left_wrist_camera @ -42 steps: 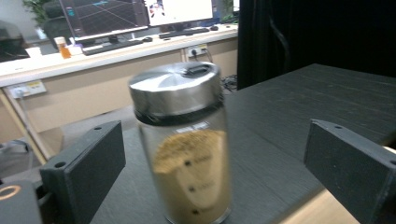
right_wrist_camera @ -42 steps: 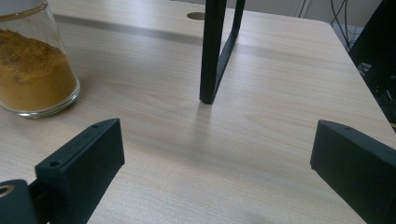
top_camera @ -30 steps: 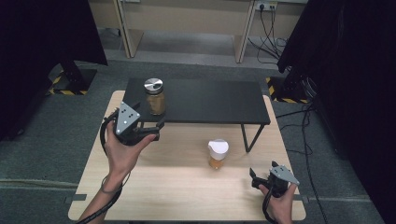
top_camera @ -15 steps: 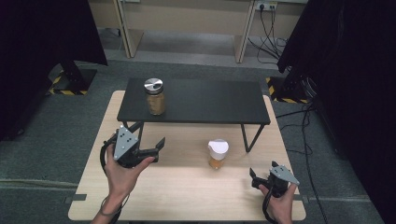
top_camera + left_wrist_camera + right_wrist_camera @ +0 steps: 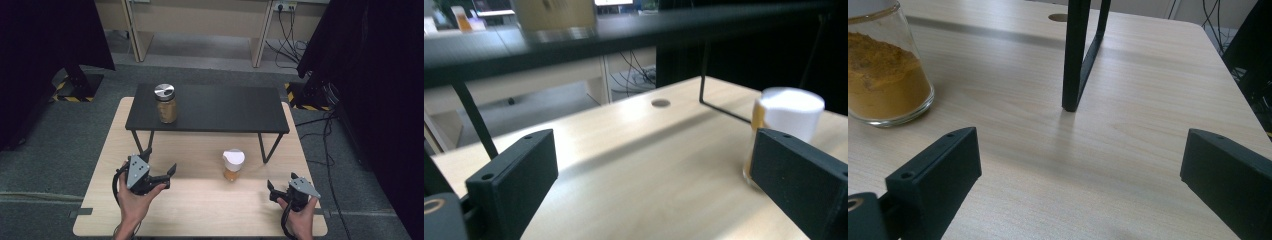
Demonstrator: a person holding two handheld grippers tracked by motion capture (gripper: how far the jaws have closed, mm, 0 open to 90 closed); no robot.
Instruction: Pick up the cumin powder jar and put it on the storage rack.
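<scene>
The left gripper (image 5: 161,166) is over the wooden table (image 5: 200,215), and its jaws are wide apart with nothing between them. Ahead of it and off to its right stands a glass jar with a white lid (image 5: 233,166), full of orange-yellow powder. In the left gripper view, this jar (image 5: 785,131) sits just behind the right jaw, not touching it. Up above and in front of this gripper is a black shelf (image 5: 220,111), and a jar with a silver lid (image 5: 165,103) stands on top of it.

The right gripper (image 5: 278,189) is low over the table too, jaws wide apart and holding nothing. The white-lid jar (image 5: 883,70) is ahead and to its left, near but apart. A black shelf leg (image 5: 1079,55) stands right in front of it
</scene>
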